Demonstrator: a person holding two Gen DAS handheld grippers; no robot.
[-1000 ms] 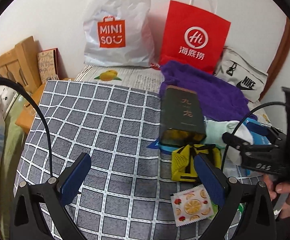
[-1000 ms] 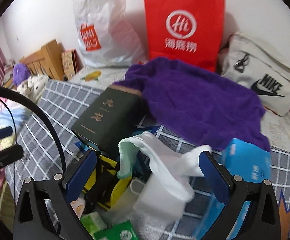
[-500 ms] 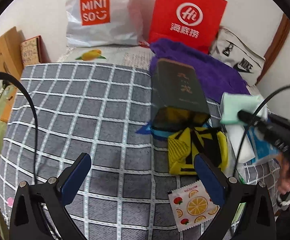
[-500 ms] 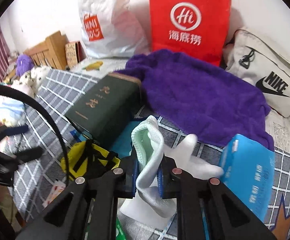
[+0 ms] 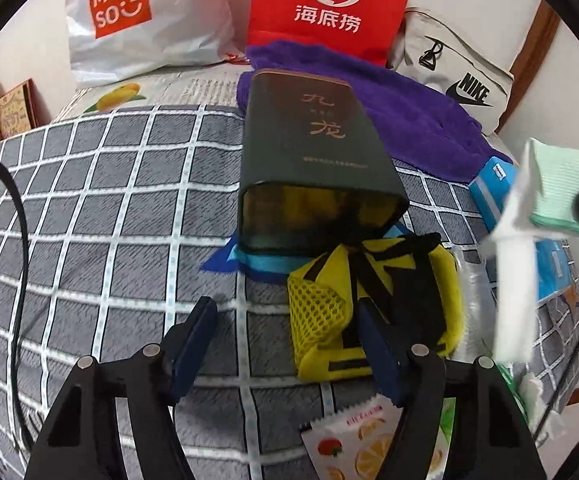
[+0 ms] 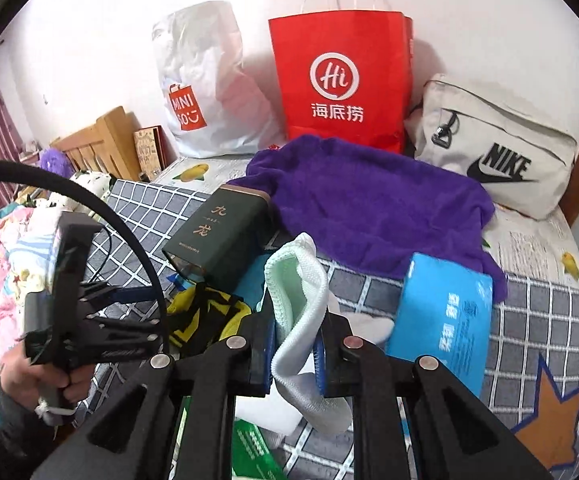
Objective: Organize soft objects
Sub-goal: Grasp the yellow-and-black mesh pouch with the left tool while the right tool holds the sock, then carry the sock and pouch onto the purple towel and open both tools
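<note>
Your right gripper clamped on white sock, lifted. Left gripper jaws closing, nothing gripped; next, seat pads around yellow pouch.

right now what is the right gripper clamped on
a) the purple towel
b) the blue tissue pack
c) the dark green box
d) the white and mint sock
d: in the right wrist view the right gripper has its pads pressed on the white and mint sock, which droops on both sides of them.
</note>
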